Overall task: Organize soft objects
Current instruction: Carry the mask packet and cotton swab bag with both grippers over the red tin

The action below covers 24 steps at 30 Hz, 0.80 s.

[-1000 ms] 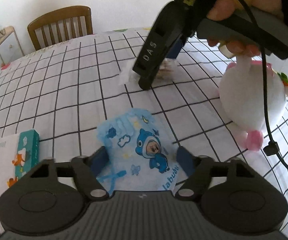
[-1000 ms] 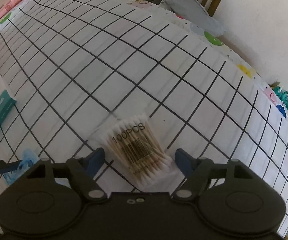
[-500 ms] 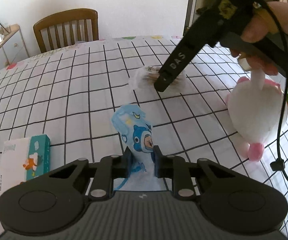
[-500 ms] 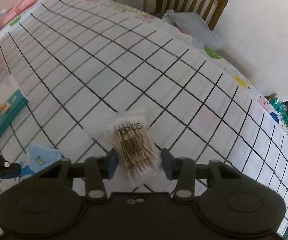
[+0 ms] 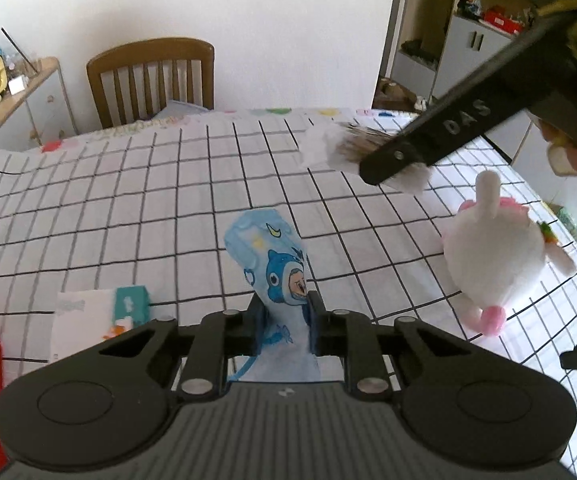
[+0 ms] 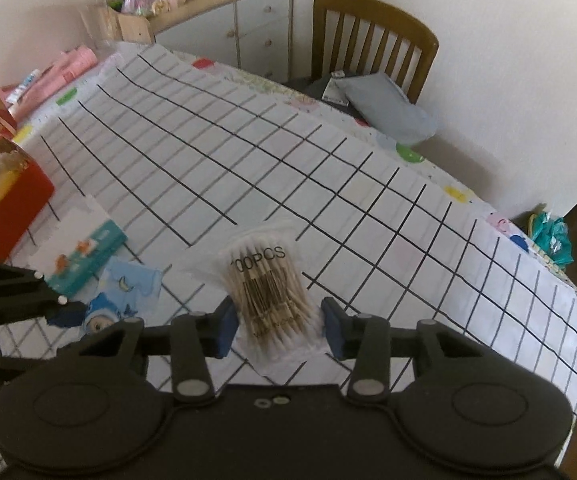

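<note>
My left claw is pinched narrow on the blue cartoon pack, low on its body, so it stands up free of the checked tablecloth. My right claw is closed halfway on the bag of cotton swabs, gripped across the middle so the sticks stay bundled. The red box at ten o'clock is probably where both go. The white plush toy lies at three o'clock, the tissue pack near nine.

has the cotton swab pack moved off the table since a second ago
Yes. The cotton swab pack, clamped in the right gripper, has risen off the checked tablecloth where it lay flat.
</note>
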Each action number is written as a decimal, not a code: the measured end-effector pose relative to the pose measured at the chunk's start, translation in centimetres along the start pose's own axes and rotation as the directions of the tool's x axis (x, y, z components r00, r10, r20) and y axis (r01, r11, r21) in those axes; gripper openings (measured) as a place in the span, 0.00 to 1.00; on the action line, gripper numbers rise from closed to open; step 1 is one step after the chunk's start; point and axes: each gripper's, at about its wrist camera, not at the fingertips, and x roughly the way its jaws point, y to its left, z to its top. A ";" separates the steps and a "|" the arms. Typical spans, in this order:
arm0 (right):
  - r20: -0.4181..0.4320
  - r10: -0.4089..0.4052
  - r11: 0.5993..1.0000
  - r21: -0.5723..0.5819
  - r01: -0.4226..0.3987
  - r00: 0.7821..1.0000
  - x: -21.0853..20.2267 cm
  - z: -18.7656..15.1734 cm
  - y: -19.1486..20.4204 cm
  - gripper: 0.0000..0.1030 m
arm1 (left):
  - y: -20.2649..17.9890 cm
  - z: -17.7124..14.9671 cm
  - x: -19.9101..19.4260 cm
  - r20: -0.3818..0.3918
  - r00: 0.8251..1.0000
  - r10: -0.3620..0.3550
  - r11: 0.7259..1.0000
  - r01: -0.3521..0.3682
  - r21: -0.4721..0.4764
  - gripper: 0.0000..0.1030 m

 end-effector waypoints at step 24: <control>0.126 0.074 0.997 0.006 -0.075 0.989 -9.4 -1.5 13.1 0.42 | 6.5 -2.1 -12.8 0.065 0.997 0.030 0.997 -0.026 -0.069 0.20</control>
